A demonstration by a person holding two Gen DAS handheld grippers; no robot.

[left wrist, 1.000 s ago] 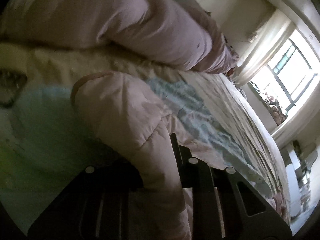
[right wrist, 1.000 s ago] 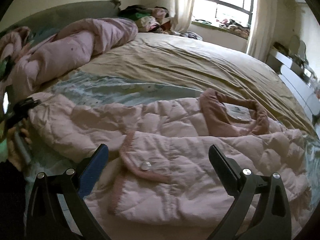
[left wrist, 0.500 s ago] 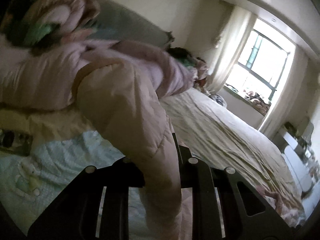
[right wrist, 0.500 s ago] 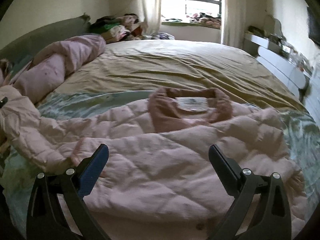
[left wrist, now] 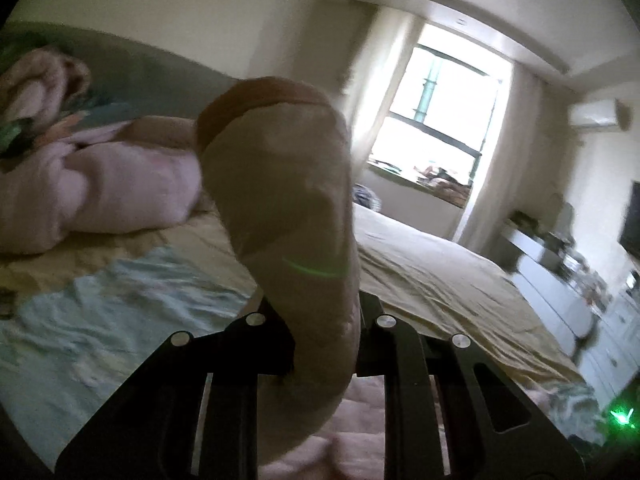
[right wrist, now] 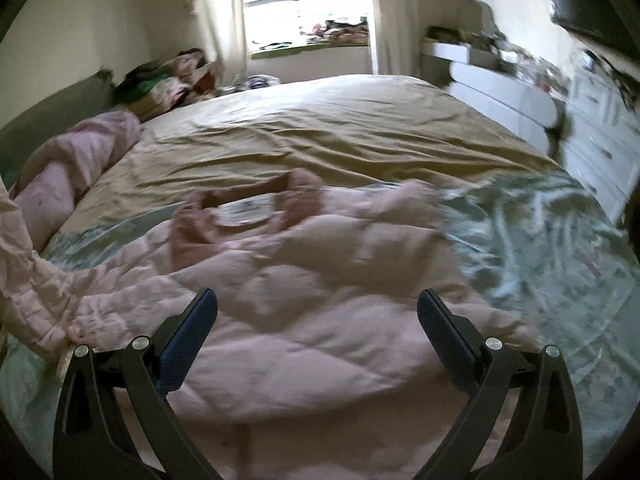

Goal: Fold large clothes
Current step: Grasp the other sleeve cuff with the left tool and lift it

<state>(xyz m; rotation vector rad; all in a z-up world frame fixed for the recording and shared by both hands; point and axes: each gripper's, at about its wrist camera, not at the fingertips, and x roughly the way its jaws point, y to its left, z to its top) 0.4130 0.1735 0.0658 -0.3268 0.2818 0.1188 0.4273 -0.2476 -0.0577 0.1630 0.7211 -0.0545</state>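
A pale pink quilted jacket (right wrist: 320, 288) lies spread on the bed, its darker pink collar (right wrist: 244, 208) toward the window. My left gripper (left wrist: 324, 344) is shut on one sleeve (left wrist: 288, 208) and holds it up above the bed, the ribbed cuff (left wrist: 256, 96) at the top. That lifted sleeve also shows at the left edge of the right wrist view (right wrist: 24, 264). My right gripper (right wrist: 316, 336) is open and empty, just above the jacket's body.
A rolled pink duvet (left wrist: 100, 184) lies along the grey headboard (left wrist: 152, 76). The bed carries a tan sheet (right wrist: 320, 132) and a pale blue patterned cover (right wrist: 540, 248). White drawers (right wrist: 560, 104) stand to the right; a clothes pile (right wrist: 168, 80) sits by the window.
My left gripper has lifted the sleeve well above the bed and swung toward the window. My right gripper has moved right over the jacket, still open.
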